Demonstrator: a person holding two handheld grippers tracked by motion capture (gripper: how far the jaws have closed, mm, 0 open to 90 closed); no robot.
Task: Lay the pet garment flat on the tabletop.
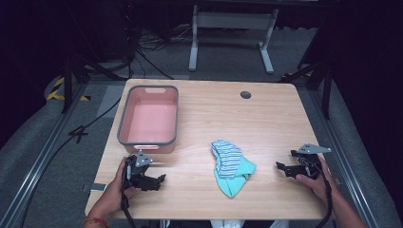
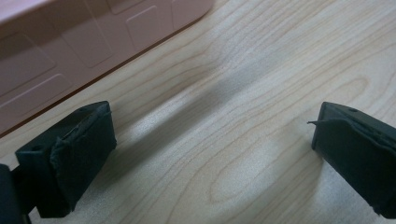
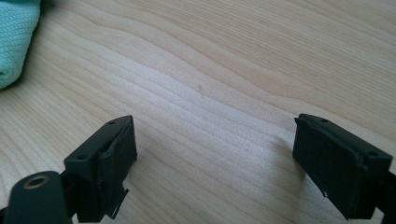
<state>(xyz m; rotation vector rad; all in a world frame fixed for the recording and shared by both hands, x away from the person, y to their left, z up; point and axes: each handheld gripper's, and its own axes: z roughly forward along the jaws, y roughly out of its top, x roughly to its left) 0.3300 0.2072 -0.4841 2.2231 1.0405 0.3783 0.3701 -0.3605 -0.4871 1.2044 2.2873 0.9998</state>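
Observation:
A pink tub with a grey rim point(image 1: 148, 118) stands on the left half of the wooden table point(image 1: 266, 118). A crumpled cloth, mint green with a blue-and-white striped part point(image 1: 231, 166), lies near the front middle. My left gripper point(image 1: 159, 179) rests low on the table just in front of the tub, jaws open with bare wood between them; the tub's pink wall point(image 2: 93, 42) shows close by in the left gripper view. My right gripper point(image 1: 281, 167) sits right of the cloth, jaws open over bare wood, and the cloth's mint edge point(image 3: 14, 42) shows at the far left of its view.
A round grey cable hole point(image 1: 245, 94) sits in the table's far side. Behind the table are a white desk frame point(image 1: 233, 33) and cables on the grey floor. Bare wood lies between the tub, the cloth and the right edge.

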